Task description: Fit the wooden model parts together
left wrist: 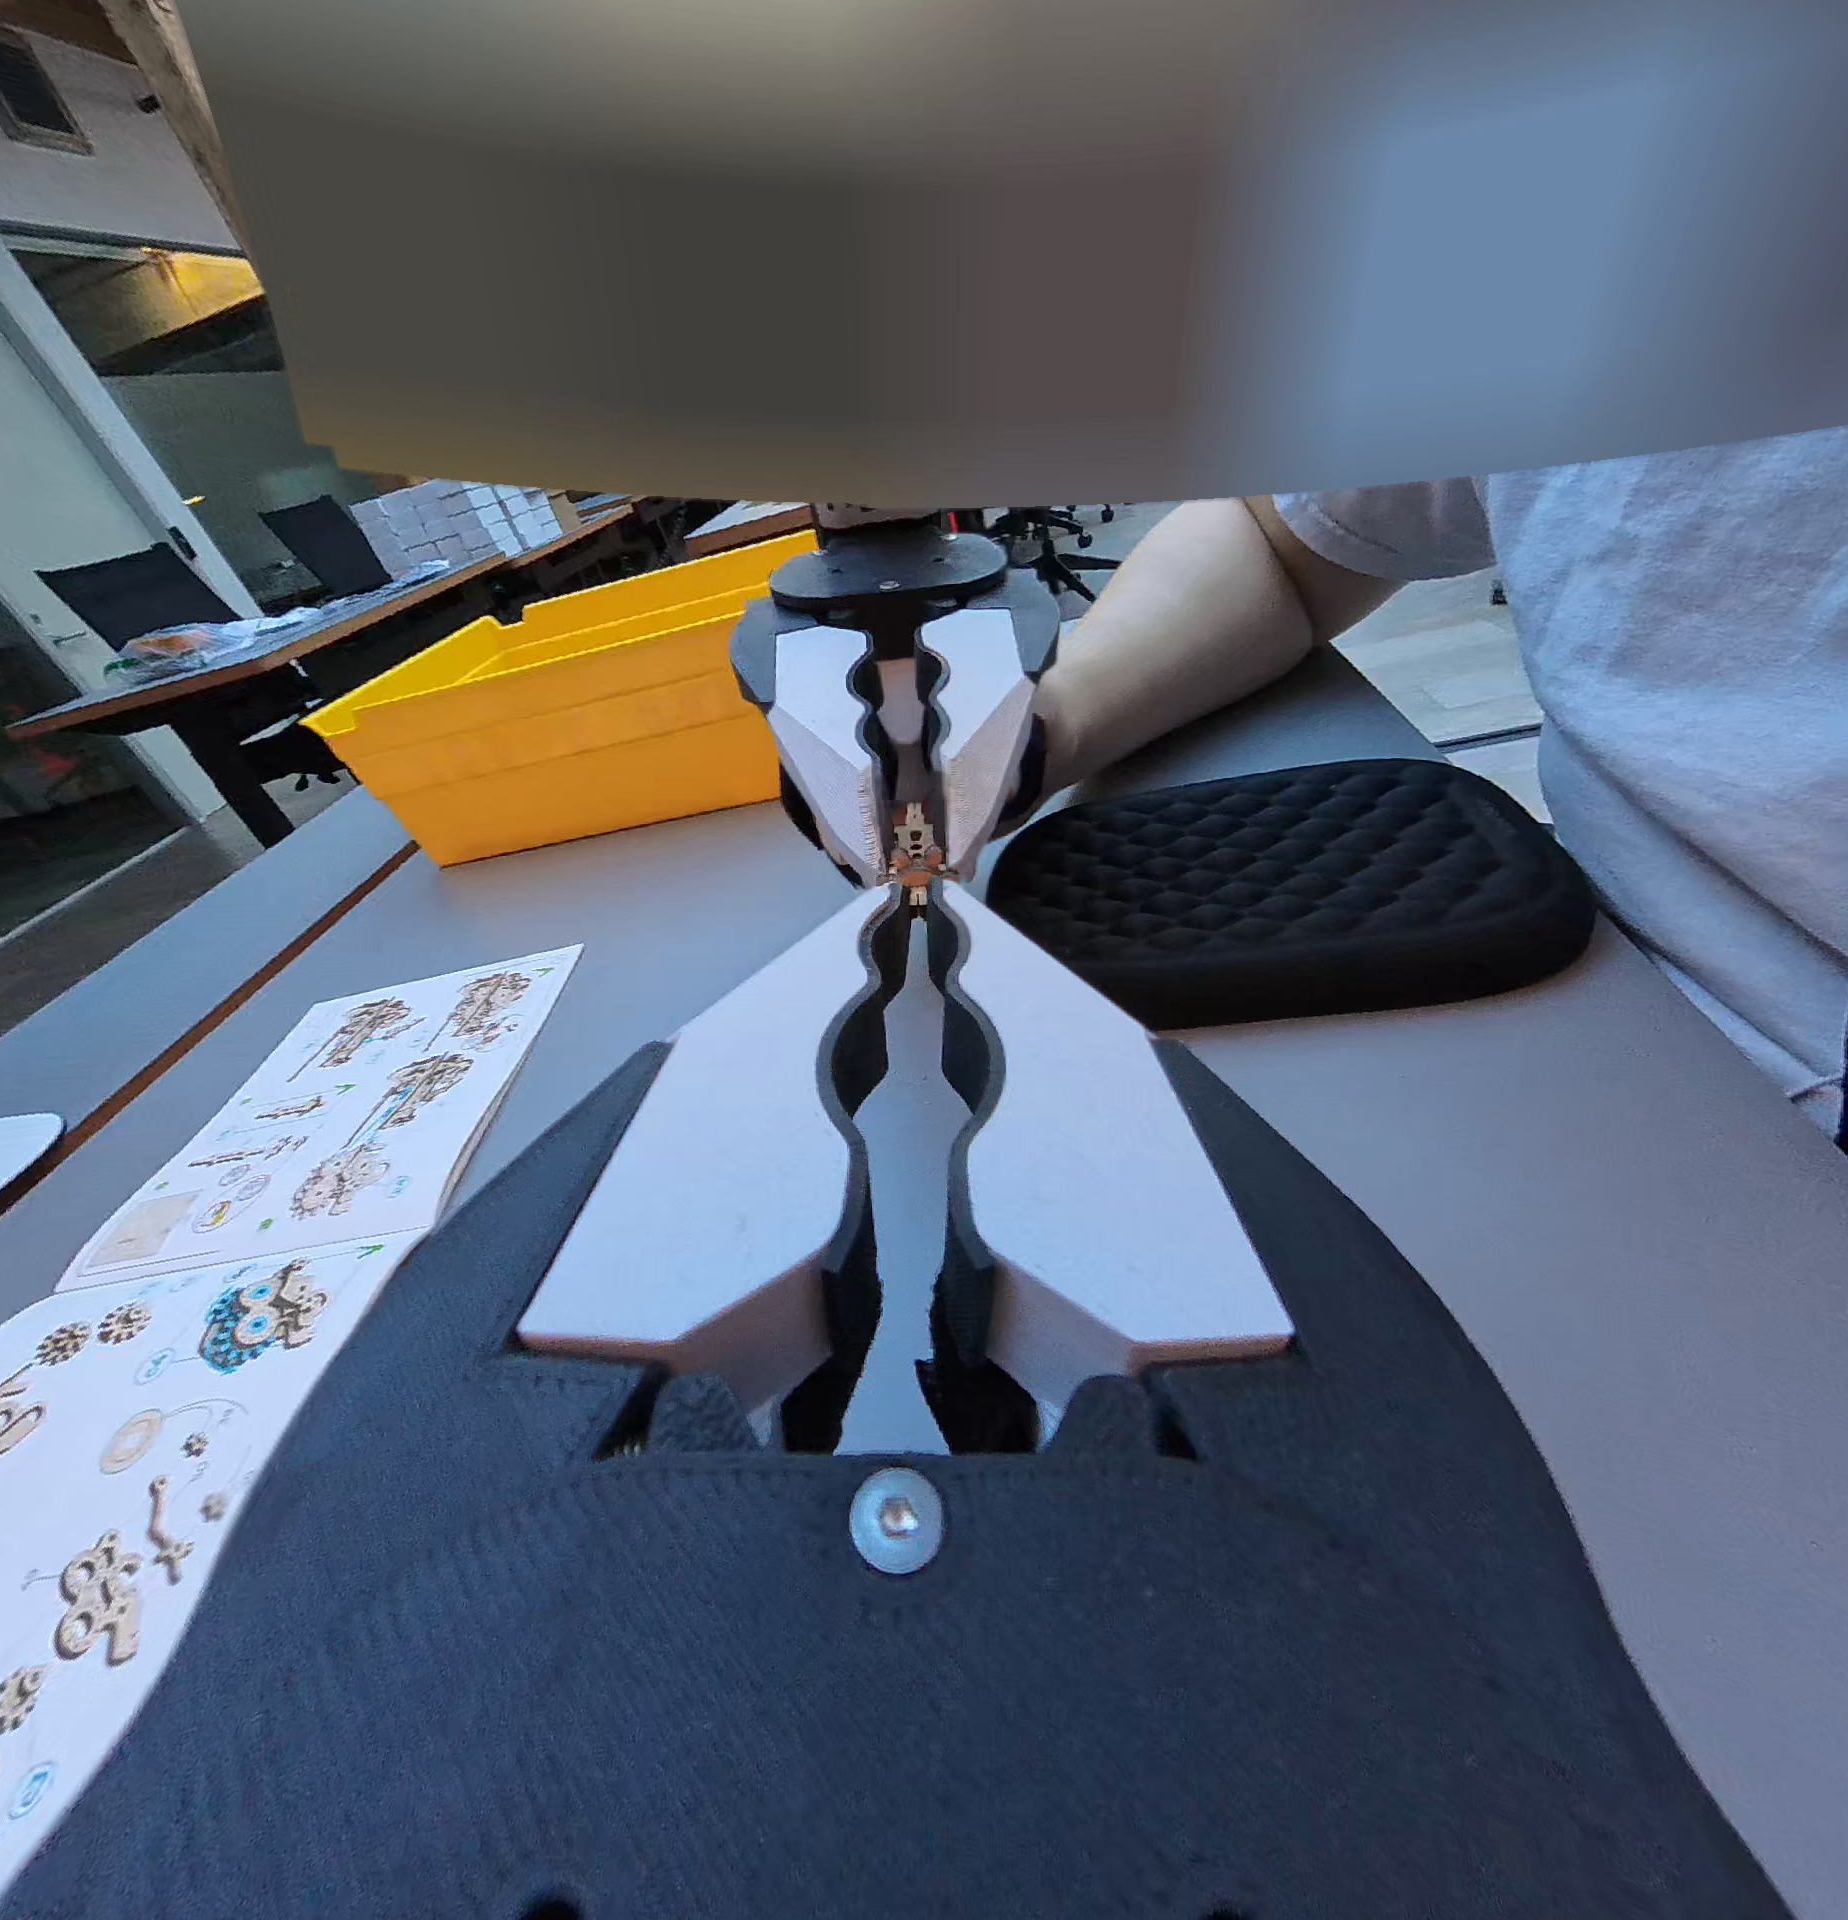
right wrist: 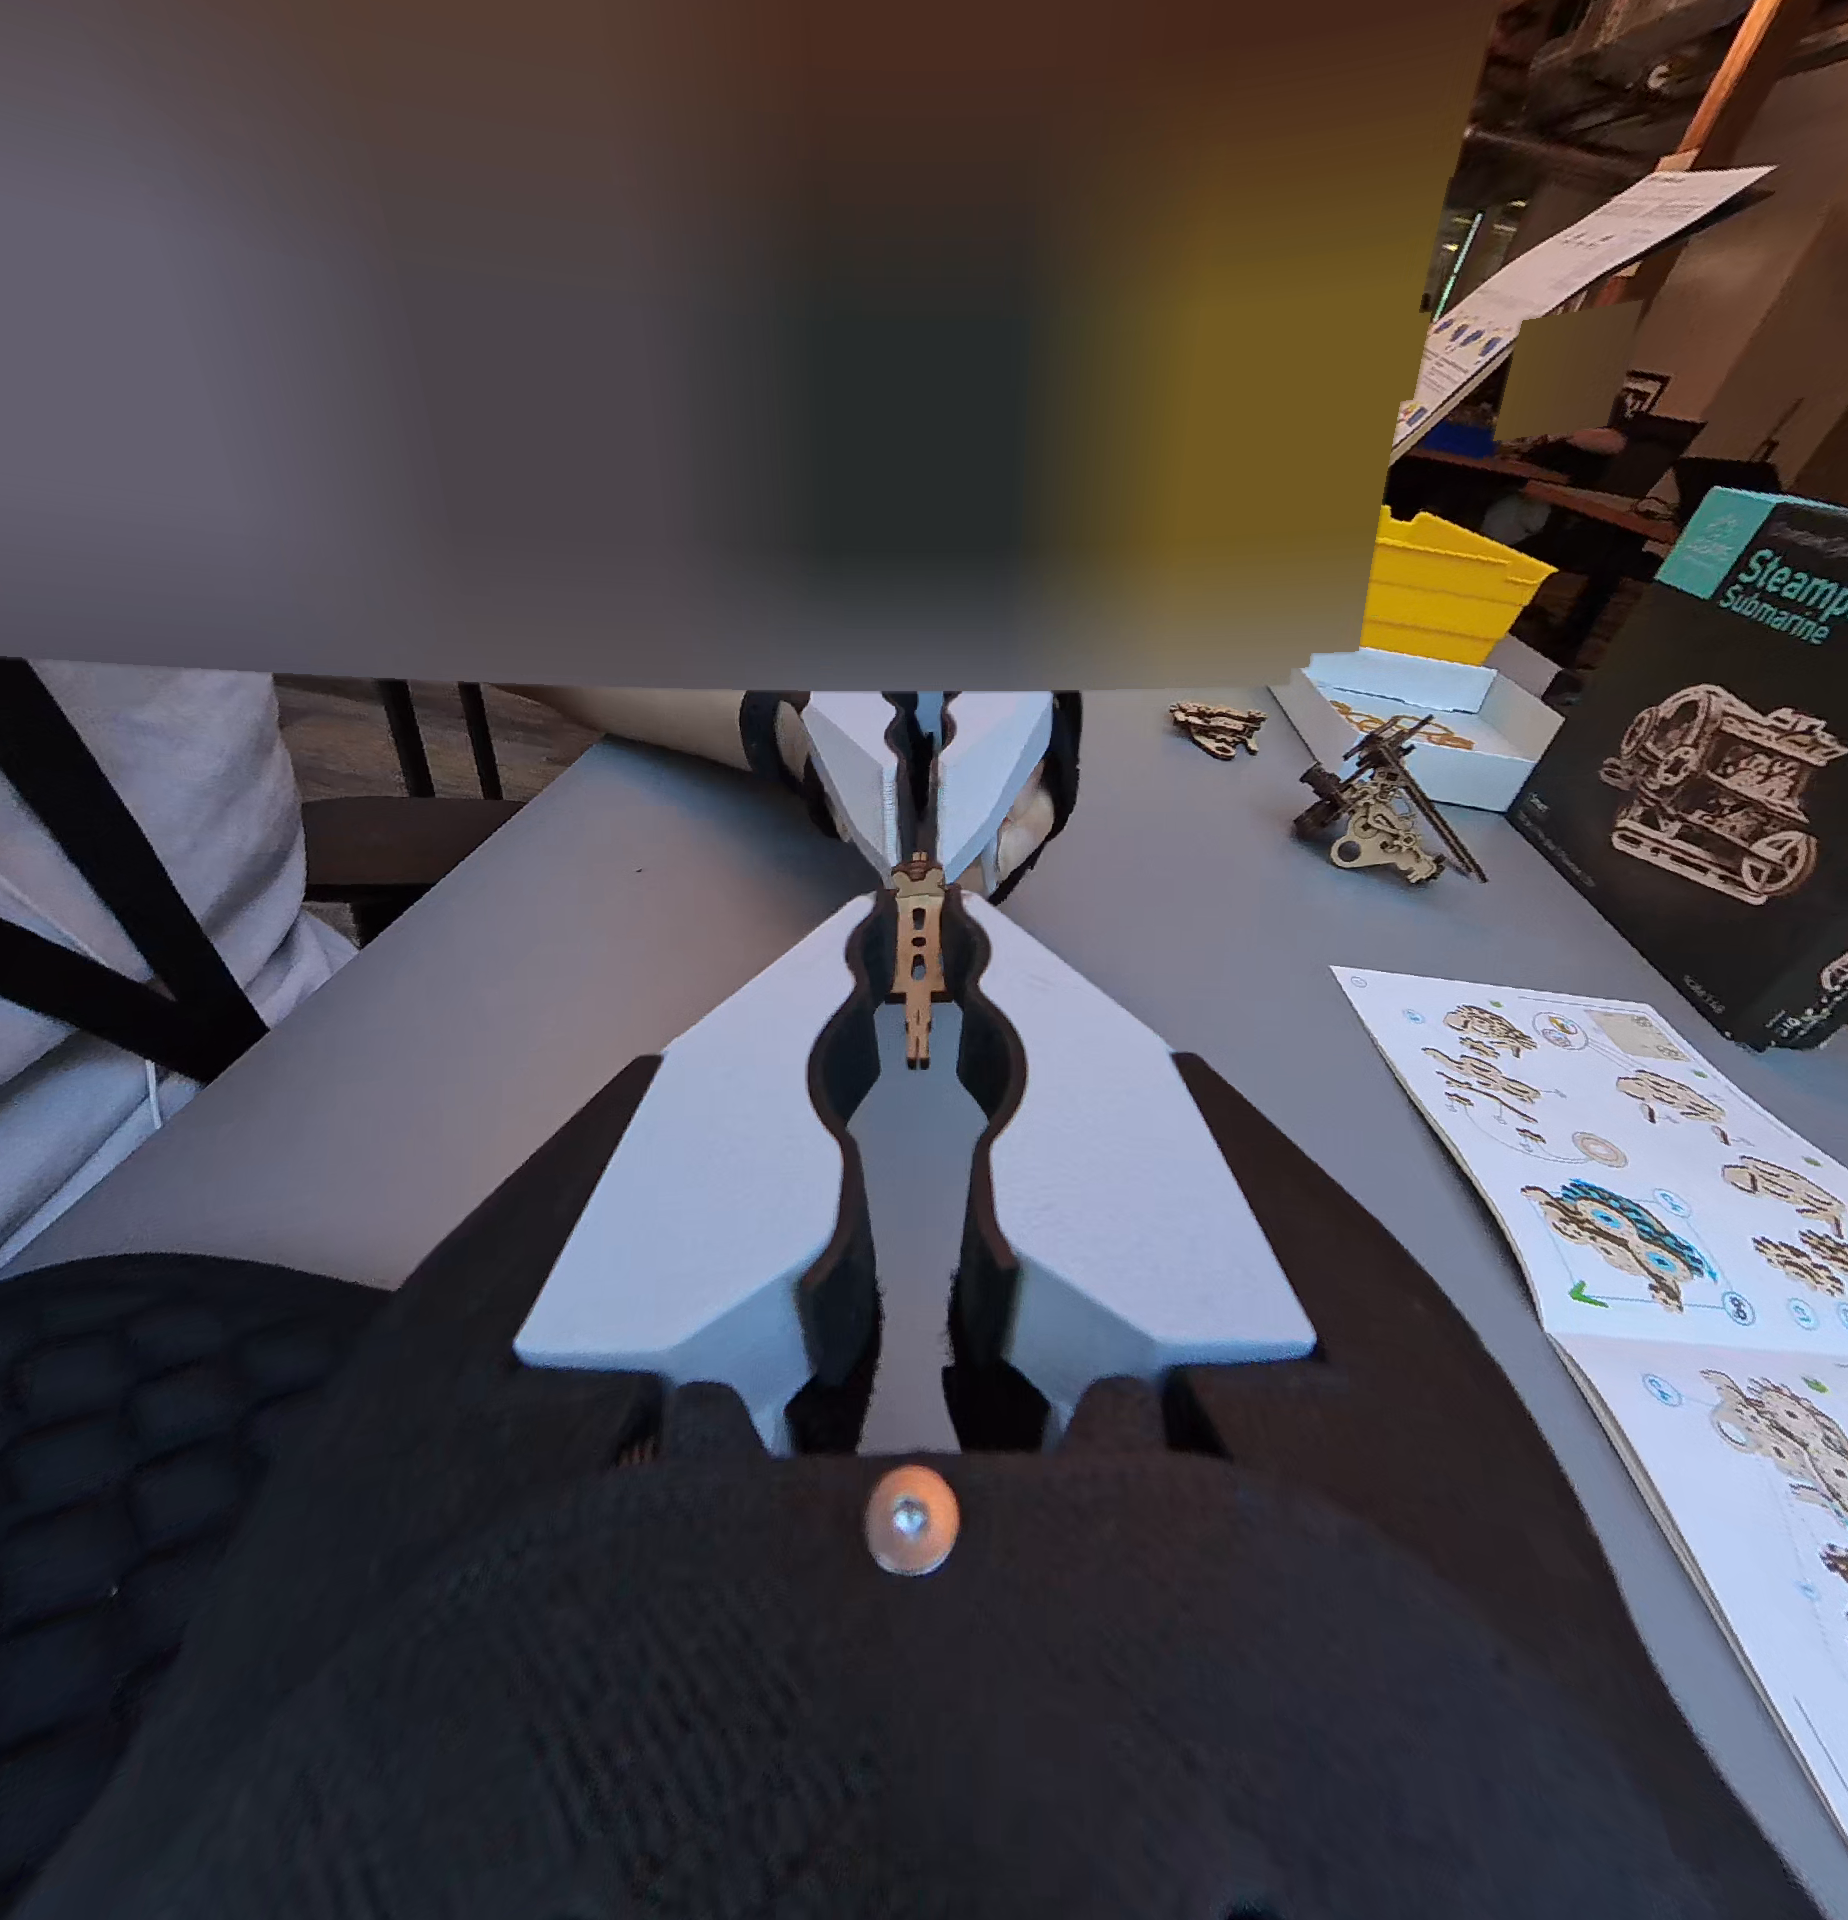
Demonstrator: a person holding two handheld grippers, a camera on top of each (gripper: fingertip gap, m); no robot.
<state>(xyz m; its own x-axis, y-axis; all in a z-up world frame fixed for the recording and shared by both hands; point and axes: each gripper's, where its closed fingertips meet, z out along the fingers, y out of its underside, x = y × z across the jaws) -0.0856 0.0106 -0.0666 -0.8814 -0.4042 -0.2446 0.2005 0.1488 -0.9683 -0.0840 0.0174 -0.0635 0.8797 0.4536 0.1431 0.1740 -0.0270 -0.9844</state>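
My two grippers face each other tip to tip above the grey table (left wrist: 1522, 1195). My right gripper (right wrist: 918, 902) is shut on a thin pale wooden strip with holes (right wrist: 918, 961), which lies along the gap between its fingers. In the left wrist view the right gripper (left wrist: 915, 871) shows opposite, with a small wooden part (left wrist: 915, 847) at its tips. My left gripper (left wrist: 907, 902) is shut, and its tips pinch the end of that small wooden assembly. It also shows in the right wrist view (right wrist: 918, 860), touching the strip's far end. The joint itself is too small to make out.
An open instruction booklet (left wrist: 359, 1101) (right wrist: 1626, 1143) lies on the table. A yellow bin (left wrist: 587, 717), a black padded rest (left wrist: 1284, 894), a dark kit box (right wrist: 1730, 779), a part-built wooden model (right wrist: 1377, 831), a white tray (right wrist: 1502, 769) and a person's forearm (left wrist: 1190, 623) surround the grippers. Only a small space, under 4 cm, lies between the two pairs of fingers.
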